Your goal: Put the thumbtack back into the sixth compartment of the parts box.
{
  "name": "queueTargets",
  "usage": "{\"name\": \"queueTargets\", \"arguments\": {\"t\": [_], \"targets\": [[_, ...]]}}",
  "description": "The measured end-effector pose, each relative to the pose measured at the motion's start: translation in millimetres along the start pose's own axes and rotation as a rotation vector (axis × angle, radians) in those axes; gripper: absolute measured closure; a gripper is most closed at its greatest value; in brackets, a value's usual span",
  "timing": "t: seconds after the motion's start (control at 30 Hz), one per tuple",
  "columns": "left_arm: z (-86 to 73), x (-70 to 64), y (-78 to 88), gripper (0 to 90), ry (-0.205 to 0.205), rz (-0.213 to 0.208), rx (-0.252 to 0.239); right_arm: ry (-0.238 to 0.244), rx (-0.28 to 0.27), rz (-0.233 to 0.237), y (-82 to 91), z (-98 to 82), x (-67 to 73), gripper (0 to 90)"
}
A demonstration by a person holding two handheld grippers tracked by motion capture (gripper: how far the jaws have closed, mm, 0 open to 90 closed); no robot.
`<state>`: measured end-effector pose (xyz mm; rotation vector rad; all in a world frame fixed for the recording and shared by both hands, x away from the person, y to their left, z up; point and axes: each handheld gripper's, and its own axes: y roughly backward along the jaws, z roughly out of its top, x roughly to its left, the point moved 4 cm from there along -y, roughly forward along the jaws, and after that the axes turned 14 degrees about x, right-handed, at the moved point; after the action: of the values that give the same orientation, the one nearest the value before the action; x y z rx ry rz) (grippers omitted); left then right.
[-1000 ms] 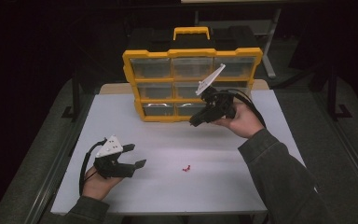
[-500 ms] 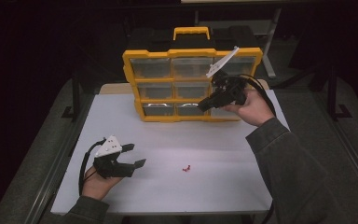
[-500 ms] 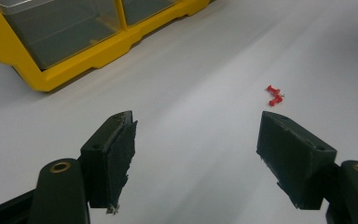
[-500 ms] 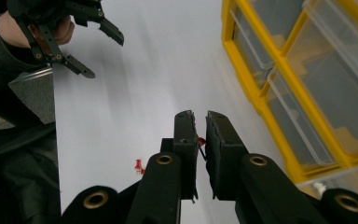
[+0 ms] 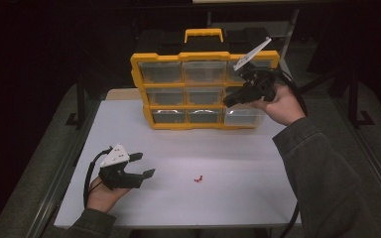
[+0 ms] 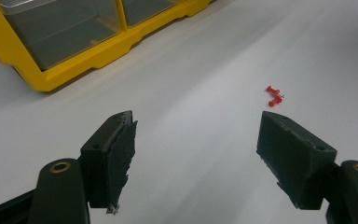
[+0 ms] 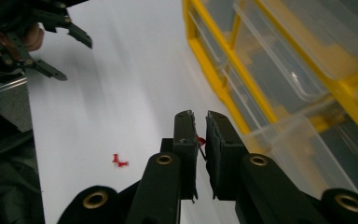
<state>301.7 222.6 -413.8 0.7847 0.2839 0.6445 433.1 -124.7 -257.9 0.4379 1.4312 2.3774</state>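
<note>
A yellow organizer (image 5: 140, 87) with clear drawers stands upright at the back of the white table (image 5: 238, 163). Its lower right drawer (image 5: 245, 117) is pulled out a little. My right gripper (image 5: 228, 102) hovers in front of the organizer's right column, above that drawer. In the right gripper view the right gripper (image 7: 200, 115) is shut on a small red pushpin (image 7: 200, 140). Two more red pushpins (image 5: 197, 179) lie loose on the table. My left gripper (image 5: 145, 164) rests at the front left, open and empty, with the pushpins (image 6: 274, 95) just past its right jaw.
The organizer has a yellow carrying handle (image 5: 204, 33) on top. A metal rail (image 5: 64, 173) runs along the table's left edge. White tabletop stretches between the organizer and the front edge.
My right gripper has risen and moved right across the organizer's front, from the middle of the lower row to the right column. The left gripper has stayed put.
</note>
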Motion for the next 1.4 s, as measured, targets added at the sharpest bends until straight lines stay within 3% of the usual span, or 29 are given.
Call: {"name": "queueTargets", "arguments": {"t": [0.4, 0.63, 0.97, 1.23, 1.4], "targets": [[-0.3, 0.5, 0.6, 27.2, -0.004, 0.0, 0.003, -0.09, -0.003, -0.034, 7.4, -15.9, -20.2, 81.3], [-0.4, 0.3, 0.5, 27.2, 0.001, -0.002, 0.002, -0.123, 0.013, -0.058, 3.8, -25.2, -30.7, 81.2], [-0.4, 0.4, 1.5, 27.2, 0.005, 0.0, -0.003, -0.171, 0.037, -0.053, -5.5, -33.1, -40.3, 78.9], [-0.3, 0.4, 1.6, 27.2, 0.006, 0.001, -0.005, -0.159, 0.034, -0.051, -4.3, -32.1, -36.7, 77.0], [-1.1, 0.4, 0.6, 27.3, 0.009, -0.002, -0.001, -0.118, -0.01, -0.034, 5.2, -26.1, -20.2, 75.6]]}}
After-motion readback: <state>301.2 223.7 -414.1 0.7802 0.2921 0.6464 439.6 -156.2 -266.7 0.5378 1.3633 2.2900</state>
